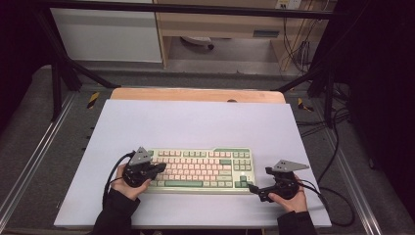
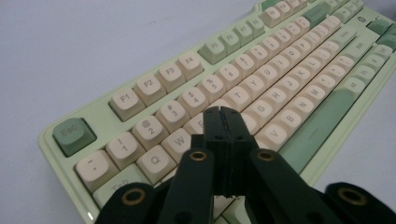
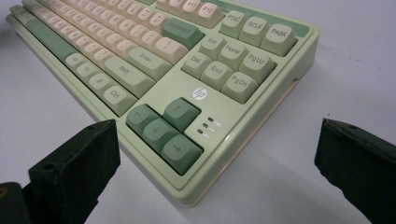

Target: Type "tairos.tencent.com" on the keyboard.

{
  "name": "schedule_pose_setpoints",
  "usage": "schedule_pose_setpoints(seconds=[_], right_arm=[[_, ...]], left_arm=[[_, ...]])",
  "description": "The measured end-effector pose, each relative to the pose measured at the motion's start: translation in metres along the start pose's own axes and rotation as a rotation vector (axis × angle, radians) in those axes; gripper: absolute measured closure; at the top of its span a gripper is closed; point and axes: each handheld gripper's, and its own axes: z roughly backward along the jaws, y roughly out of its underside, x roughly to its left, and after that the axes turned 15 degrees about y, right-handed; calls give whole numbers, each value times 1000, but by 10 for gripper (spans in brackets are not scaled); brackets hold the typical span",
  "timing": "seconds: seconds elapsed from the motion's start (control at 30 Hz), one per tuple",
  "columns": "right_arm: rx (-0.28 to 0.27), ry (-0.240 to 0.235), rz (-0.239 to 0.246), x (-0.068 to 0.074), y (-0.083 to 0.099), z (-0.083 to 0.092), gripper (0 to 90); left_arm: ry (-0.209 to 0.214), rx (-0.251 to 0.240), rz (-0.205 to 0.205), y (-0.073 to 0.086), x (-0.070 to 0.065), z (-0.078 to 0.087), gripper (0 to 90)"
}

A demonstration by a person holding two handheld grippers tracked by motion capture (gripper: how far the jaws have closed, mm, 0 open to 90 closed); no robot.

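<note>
Black grippers (image 1: 159, 169) (image 1: 254, 188), grey triangular top plates, brass-ringed pivots, black cables, dark sleeves.
</note>
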Motion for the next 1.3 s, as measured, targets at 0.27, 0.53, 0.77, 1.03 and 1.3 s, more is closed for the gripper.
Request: schedule_pose_setpoints(seconds=[0.27,0.53,0.77,1.03,1.3], right_arm=[[1,1,-2,1,0,-1,7],[1,0,-2,0,0,0,8],[1,0,-2,1,0,0,7],[-3,-3,-4,1,0,0,15],[-25,-17,-5,5,-5,1,40]], left_arm=[[-17,0,21,10,5,8,900],[-23,15,34,15,9,5,900],[-29,17,37,18,11,3,900],[-32,15,32,18,11,3,900],[-9,-8,31,14,8,9,900]])
